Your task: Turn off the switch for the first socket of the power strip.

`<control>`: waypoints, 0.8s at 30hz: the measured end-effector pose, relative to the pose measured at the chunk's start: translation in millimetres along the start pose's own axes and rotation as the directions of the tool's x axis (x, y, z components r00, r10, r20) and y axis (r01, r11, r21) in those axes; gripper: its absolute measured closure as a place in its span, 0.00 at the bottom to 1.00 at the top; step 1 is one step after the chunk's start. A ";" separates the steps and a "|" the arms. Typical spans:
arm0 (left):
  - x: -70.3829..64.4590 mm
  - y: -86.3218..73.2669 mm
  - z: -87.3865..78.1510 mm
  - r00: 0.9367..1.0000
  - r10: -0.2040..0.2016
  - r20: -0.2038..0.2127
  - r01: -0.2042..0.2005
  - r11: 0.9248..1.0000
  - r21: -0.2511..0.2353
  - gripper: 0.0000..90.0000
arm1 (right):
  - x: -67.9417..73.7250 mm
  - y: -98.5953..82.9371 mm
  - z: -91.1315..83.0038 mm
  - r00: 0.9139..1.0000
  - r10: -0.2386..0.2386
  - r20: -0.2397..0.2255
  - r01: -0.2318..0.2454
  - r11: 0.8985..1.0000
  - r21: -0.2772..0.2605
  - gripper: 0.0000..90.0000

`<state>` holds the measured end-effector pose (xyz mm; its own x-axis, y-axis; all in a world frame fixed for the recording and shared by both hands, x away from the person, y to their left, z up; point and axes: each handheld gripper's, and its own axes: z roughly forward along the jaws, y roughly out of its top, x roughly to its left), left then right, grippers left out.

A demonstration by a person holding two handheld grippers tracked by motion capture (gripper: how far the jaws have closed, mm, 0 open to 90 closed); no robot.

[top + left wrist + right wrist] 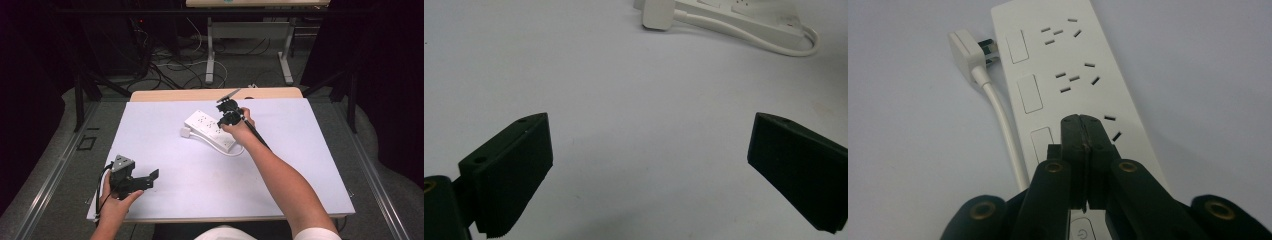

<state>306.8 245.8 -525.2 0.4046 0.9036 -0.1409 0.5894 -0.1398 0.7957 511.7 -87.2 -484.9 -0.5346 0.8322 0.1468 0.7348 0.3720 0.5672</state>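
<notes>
A white power strip (210, 131) lies near the middle of the white table top, with its white plug (185, 132) resting beside its left end. In the right gripper view the power strip (1073, 75) has three outlet groups and switches, and the plug (963, 50) lies at its far left with the cable (1003, 125) running alongside. My right gripper (1083, 122) is shut with nothing between its jaws, its tips over the nearest outlet group. The right gripper (227, 116) hovers above the strip. My left gripper (145, 179) is open near the table's front left, holding nothing.
The table top (300, 160) is a white sheet over a wooden board. Behind it stand a second table's legs (210, 55) and loose floor cables (170, 65). In the left gripper view the strip's cable loop (804, 47) lies far ahead.
</notes>
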 end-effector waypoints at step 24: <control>0.1 0.0 -0.1 1.000 0.002 0.001 -0.002 1.000 -0.001 0.05 | 14.1 -1.3 23.1 1.000 -0.003 -0.015 0.004 0.999 0.033 1.00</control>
<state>306.8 245.9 -525.2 0.4062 0.9030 -0.1403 0.5882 -0.1409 0.7963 512.9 -66.5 -502.3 -0.5434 0.8247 0.1570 0.7460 0.3886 0.5408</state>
